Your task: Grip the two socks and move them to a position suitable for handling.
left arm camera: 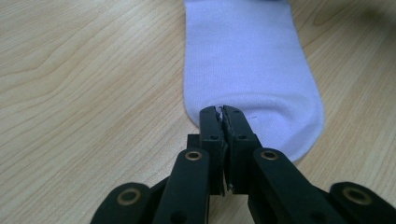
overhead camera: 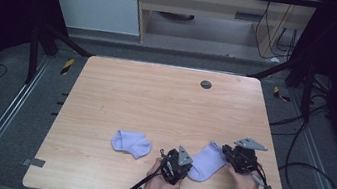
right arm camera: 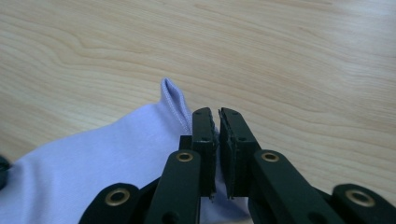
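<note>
A lavender sock lies flat near the table's front edge, between my two grippers. My left gripper is at its toe end. In the left gripper view its jaws are shut, pinching the rounded toe of the sock. My right gripper is at the cuff end. In the right gripper view its jaws are closed to a thin slit over the cuff, whose edge stands up beside them. A second lavender sock lies crumpled to the left, apart from both grippers.
The wooden table has a dark round grommet near its far edge. Cables trail off on the floor to the right. Metal rails run along the floor on the left.
</note>
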`<state>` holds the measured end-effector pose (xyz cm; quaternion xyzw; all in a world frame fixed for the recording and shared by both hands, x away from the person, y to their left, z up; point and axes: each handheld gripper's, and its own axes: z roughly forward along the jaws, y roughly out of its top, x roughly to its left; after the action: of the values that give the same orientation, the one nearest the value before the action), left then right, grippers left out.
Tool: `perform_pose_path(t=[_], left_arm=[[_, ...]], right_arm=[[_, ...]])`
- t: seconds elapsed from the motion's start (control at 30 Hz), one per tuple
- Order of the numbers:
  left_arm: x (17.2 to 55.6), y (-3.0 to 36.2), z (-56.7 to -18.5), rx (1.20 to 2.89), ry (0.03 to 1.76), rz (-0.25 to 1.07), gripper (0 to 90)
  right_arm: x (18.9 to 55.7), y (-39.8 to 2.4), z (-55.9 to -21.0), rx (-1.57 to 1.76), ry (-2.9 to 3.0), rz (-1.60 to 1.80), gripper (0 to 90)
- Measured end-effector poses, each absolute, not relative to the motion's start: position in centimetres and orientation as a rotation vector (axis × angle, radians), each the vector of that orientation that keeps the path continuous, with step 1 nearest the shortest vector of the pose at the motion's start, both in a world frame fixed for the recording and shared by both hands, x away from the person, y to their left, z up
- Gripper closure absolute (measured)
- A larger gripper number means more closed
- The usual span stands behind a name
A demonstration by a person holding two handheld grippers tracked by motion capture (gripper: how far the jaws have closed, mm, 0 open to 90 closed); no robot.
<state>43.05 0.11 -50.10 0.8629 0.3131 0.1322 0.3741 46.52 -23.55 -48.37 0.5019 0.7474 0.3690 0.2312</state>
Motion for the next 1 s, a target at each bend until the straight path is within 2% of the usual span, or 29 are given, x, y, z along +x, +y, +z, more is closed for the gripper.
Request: perform_pose_path(t=[0.13,0.23,0.37,0.47,0.67,0.87,1.0], left_arm=[[43.1,0.1,-50.1,2.207,0.806,0.337,86.8],[43.1,0.1,-50.1,2.201,0.816,0.339,85.8],[43.1,0.6,-49.4,2.158,0.830,0.345,78.5],[42.8,1.1,-48.7,2.128,0.846,0.348,68.5],[42.2,1.2,-48.5,2.127,0.900,0.328,60.4],[42.0,0.6,-49.6,2.168,0.926,0.318,62.1],[42.0,0.4,-49.9,2.177,0.936,0.337,67.1]], right_arm=[[47.1,-23.9,-48.5,1.384,2.019,0.987,83.6],[47.2,-24.2,-48.4,1.382,1.981,0.989,78.9],[46.7,-24.9,-47.7,1.364,1.957,1.046,72.7],[46.4,-25.5,-47.6,1.350,1.969,1.050,68.5],[46.6,-26.0,-48.6,1.390,2.036,1.011,63.0],[47.2,-25.6,-49.6,1.394,2.095,0.952,62.8],[47.5,-25.4,-50.1,1.406,2.126,0.910,68.2]])
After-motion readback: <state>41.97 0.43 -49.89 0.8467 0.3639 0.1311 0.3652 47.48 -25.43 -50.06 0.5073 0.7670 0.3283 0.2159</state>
